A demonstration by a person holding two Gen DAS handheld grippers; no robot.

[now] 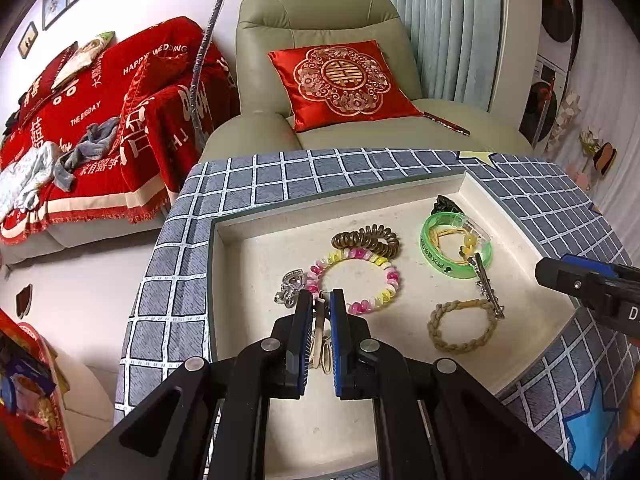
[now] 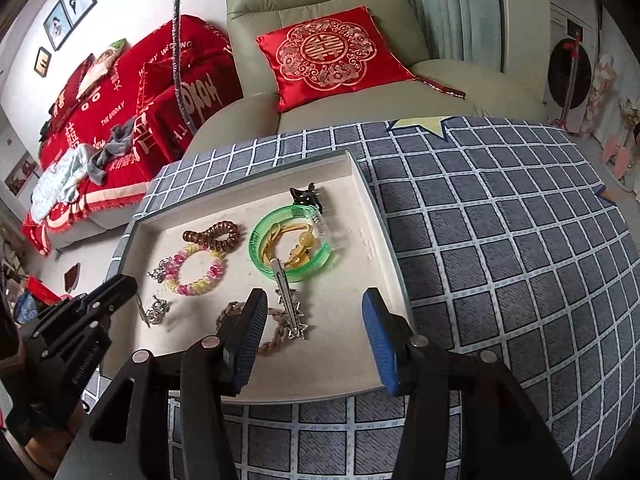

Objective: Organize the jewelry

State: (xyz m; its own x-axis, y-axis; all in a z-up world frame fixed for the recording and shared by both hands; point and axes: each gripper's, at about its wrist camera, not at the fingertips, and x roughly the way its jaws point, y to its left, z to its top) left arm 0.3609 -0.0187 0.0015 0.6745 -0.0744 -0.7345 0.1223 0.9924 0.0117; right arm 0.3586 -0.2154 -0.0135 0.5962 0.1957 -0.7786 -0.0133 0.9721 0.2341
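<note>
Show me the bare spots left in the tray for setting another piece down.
The tray is bare along its right wall, beside the green bangle, and at the near right corner by the right gripper. The left half is crowded: beaded bracelet, coil hair tie, and left gripper.

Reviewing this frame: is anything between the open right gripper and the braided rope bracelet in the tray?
Partly. The silver star hair clip lies across the braided rope bracelet, which sits just ahead of the open right gripper. Its left finger hides part of the loop. Nothing else visible intervenes in the tray.
</note>
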